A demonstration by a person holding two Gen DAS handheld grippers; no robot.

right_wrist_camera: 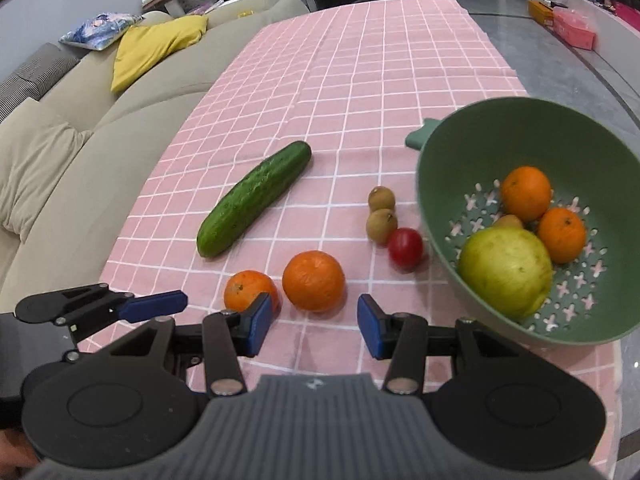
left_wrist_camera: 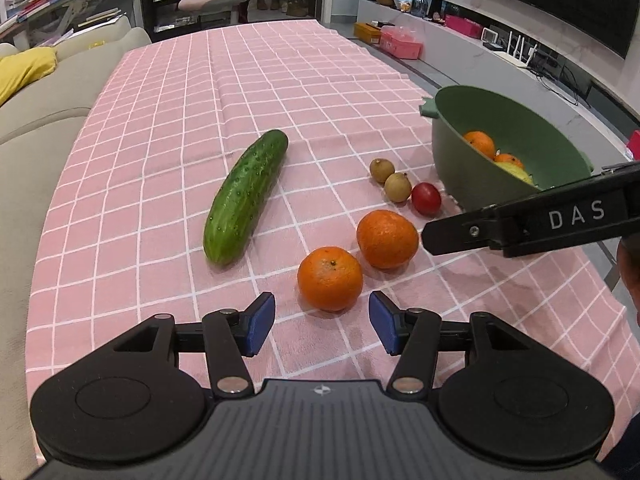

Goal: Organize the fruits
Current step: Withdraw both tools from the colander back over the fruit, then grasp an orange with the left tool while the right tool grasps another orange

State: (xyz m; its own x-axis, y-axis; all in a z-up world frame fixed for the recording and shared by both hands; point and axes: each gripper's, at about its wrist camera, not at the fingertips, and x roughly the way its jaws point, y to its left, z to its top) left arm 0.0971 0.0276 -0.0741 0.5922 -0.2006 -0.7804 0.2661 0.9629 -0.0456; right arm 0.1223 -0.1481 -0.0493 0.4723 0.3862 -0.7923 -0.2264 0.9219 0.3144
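Note:
Two oranges lie on the pink checked cloth (left_wrist_camera: 200,92). My left gripper (left_wrist_camera: 322,324) is open and empty, with the nearer orange (left_wrist_camera: 330,278) just beyond its blue pads. My right gripper (right_wrist_camera: 314,326) is open too, nothing between its pads, the other orange (right_wrist_camera: 314,280) just ahead of it. A cucumber (left_wrist_camera: 246,196) lies to the left. Two small brown fruits (right_wrist_camera: 382,210) and a red one (right_wrist_camera: 405,246) sit beside the green colander (right_wrist_camera: 440,184), which holds two oranges (right_wrist_camera: 526,192), a large yellow-green fruit (right_wrist_camera: 506,272) and a small brownish one.
A beige sofa (right_wrist_camera: 100,152) with a yellow cushion (right_wrist_camera: 156,46) runs along the table's left side. The colander stands at the table's right edge. Beyond it a low shelf (left_wrist_camera: 460,52) carries pink boxes. The far half of the cloth is bare.

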